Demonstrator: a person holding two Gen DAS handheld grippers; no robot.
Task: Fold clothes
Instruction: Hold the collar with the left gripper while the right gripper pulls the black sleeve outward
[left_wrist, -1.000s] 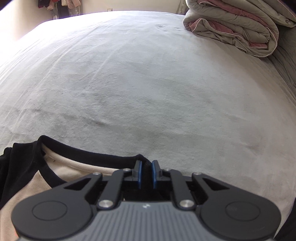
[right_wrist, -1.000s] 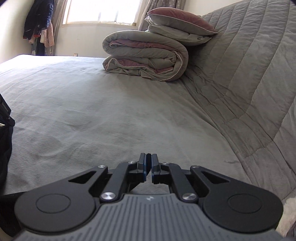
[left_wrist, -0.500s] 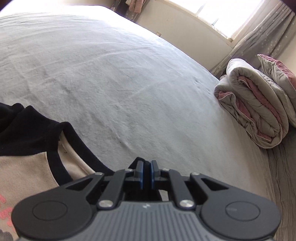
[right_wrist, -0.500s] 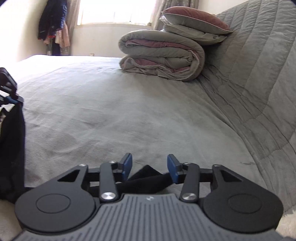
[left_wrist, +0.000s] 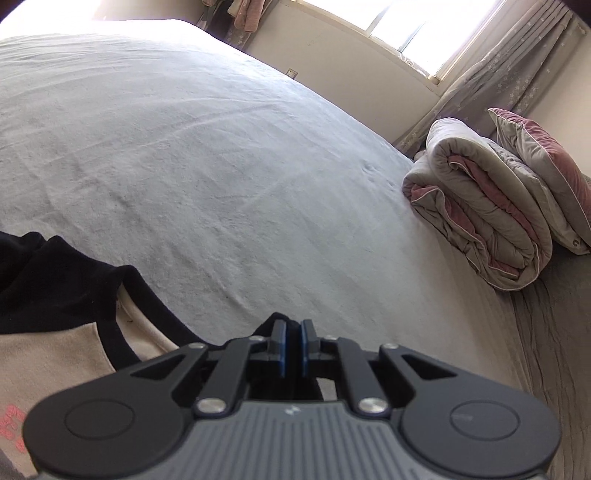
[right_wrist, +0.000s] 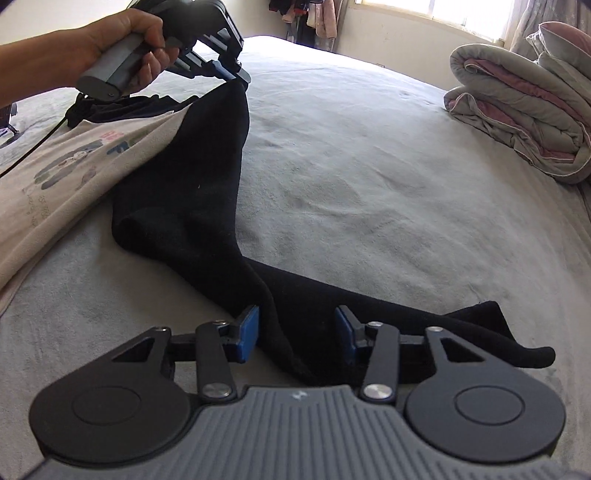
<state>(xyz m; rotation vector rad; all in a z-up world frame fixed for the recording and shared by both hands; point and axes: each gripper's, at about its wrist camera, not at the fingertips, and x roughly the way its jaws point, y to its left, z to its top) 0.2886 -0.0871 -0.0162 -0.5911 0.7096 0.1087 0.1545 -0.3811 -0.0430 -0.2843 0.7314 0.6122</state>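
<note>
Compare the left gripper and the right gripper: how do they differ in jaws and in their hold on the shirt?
The left gripper is shut on the shirt at its black shoulder edge; the right gripper has its jaws apart, though they have just been closing, with the black sleeve between them. The left holds its cloth raised off the bed; the sleeve at the right lies on it. Both work on one shirt.

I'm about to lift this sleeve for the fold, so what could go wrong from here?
1. The right gripper has just been closing, but its blue pads stand clear of the black fabric sleeve lying between them; lifting now may leave it behind.
2. The left gripper is shut on the sleeve's shoulder end alone; a pull could drag the cream printed shirt askew.
3. The sleeve cuff lies bunched, so creases may get folded in.
</note>
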